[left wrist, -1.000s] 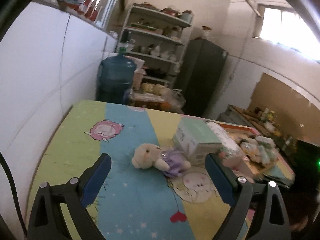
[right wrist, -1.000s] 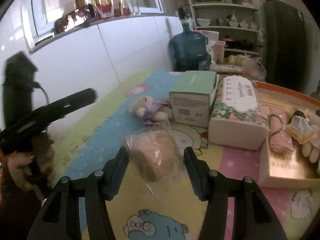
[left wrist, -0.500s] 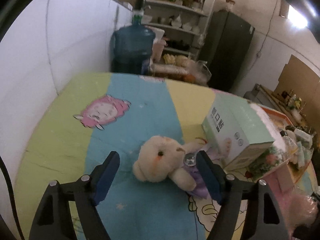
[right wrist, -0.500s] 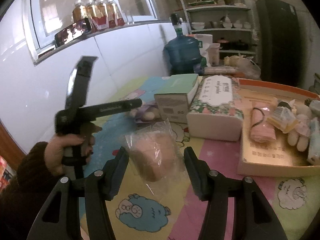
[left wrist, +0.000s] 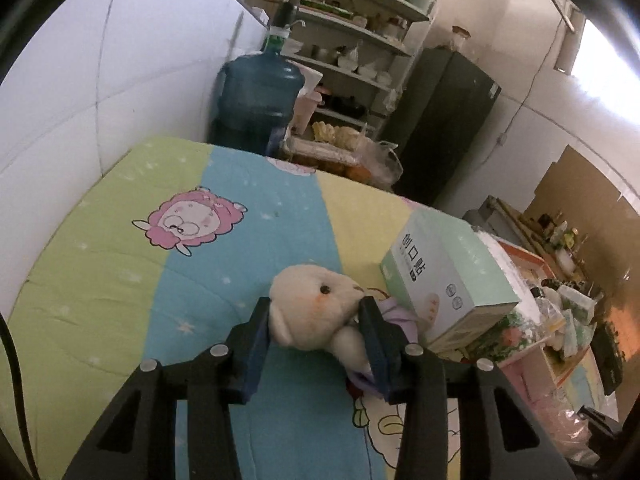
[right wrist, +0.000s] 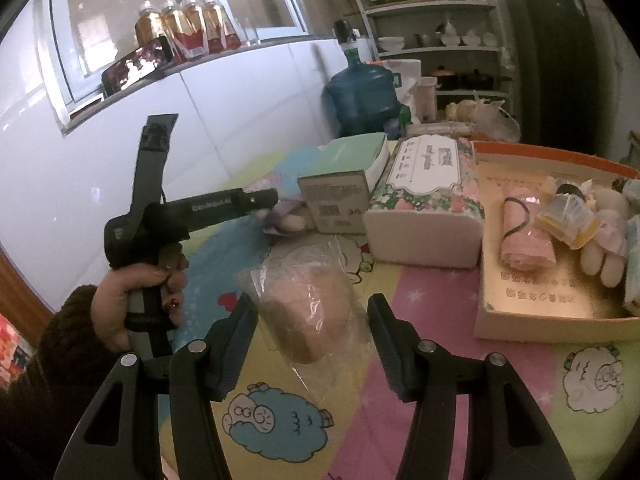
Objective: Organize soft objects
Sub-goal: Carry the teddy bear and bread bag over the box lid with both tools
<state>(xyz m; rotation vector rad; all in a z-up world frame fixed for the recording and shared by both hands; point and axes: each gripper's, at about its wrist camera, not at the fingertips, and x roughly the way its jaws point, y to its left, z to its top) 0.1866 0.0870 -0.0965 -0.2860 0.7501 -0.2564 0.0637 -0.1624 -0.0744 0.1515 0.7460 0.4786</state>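
Note:
A cream plush rabbit (left wrist: 310,308) in a lilac dress lies on the cartoon-print table cover next to a mint box (left wrist: 444,276). My left gripper (left wrist: 316,320) is shut on the rabbit's head. In the right wrist view the left gripper (right wrist: 264,204) reaches to the rabbit (right wrist: 286,218), mostly hidden behind it. My right gripper (right wrist: 312,320) is open around a pink soft object in a clear bag (right wrist: 310,312) lying on the table. An open cardboard box (right wrist: 532,312) on the right holds a pink rolled cloth (right wrist: 524,236) and other soft items.
A floral tissue box (right wrist: 424,196) stands beside the mint box (right wrist: 344,176). A blue water jug (left wrist: 260,92) and shelves stand past the table's far edge. A white wall runs along the left.
My left gripper moved forward onto the rabbit and closed on its head. My right gripper stayed open around the bagged pink object.

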